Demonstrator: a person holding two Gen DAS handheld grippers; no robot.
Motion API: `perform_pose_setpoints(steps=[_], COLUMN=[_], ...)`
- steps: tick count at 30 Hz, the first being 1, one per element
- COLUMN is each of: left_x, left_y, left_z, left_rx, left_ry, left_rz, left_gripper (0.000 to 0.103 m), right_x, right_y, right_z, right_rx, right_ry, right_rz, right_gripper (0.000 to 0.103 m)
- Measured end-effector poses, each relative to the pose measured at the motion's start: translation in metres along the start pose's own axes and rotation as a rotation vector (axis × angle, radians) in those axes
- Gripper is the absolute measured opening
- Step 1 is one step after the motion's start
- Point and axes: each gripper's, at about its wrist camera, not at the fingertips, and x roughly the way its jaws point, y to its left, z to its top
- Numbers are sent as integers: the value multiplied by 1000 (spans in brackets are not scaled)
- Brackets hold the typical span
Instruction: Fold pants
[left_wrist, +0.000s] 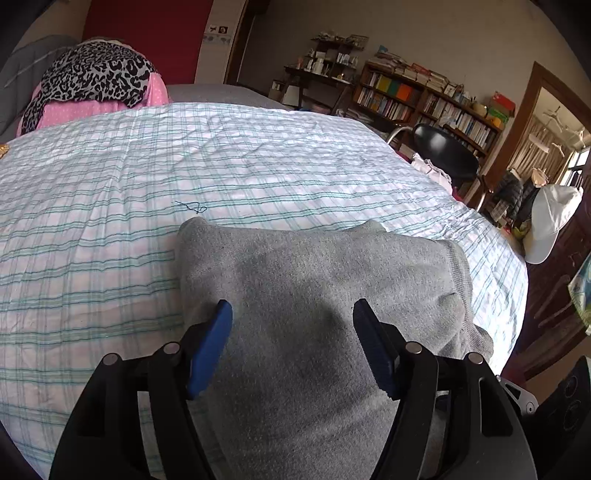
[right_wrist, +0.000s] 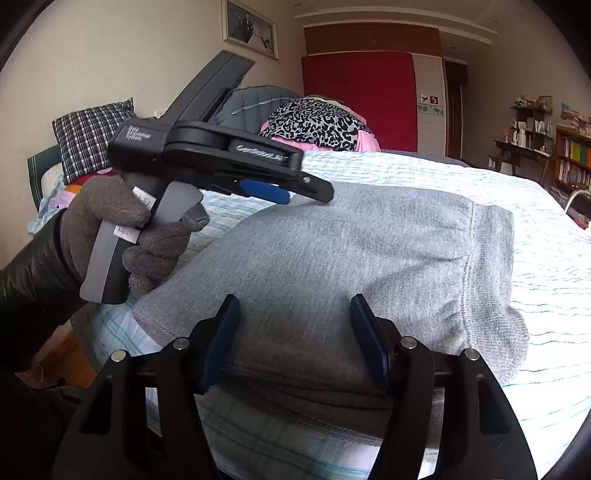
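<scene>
A pair of grey pants (left_wrist: 314, 302) lay folded into a thick bundle on a bed, resting on a white bedspread (left_wrist: 221, 166) checked with thin green lines. The bundle sat close to the near edge of the bed, with its ribbed waistband (right_wrist: 487, 266) turned toward the bed's right side.

The left gripper (left_wrist: 291, 347) hovered over the left part of the bundle, its blue-padded jaws spread apart and released, gripping nothing. A hand in a grey glove (right_wrist: 122, 221) held its handle.

The right gripper (right_wrist: 293, 339) was at the near edge of the bundle, its jaws likewise spread and released, the cloth lying below and between them without being pinched.

At the bed's far end lay a heap of leopard-print and pink fabric (left_wrist: 96, 81). A bookshelf (left_wrist: 424, 99) stood against the far wall.
</scene>
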Motion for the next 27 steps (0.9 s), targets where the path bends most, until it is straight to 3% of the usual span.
perform_pose_setpoints(steps=[5, 6, 10, 18, 27], left_x=[-29, -34, -41, -27, -3], left_y=[7, 8, 19, 38, 42], left_z=[-10, -12, -21, -38, -46], left_rx=[-30, -35, -67, -165, -214], left_ry=[-44, -50, -37, 50, 134], left_rz=[18, 24, 49, -31, -173], left_gripper=[82, 84, 88, 88, 92], right_x=[-25, -28, -32, -7, 10], right_y=[-30, -39, -82, -162, -181], right_z=[12, 14, 18, 5, 9], right_rx=[78, 101, 230, 504, 547], right_ry=[-74, -82, -76, 65, 153], right_rz=[-77, -99, -155, -14, 141], right_gripper=[65, 69, 73, 73, 74])
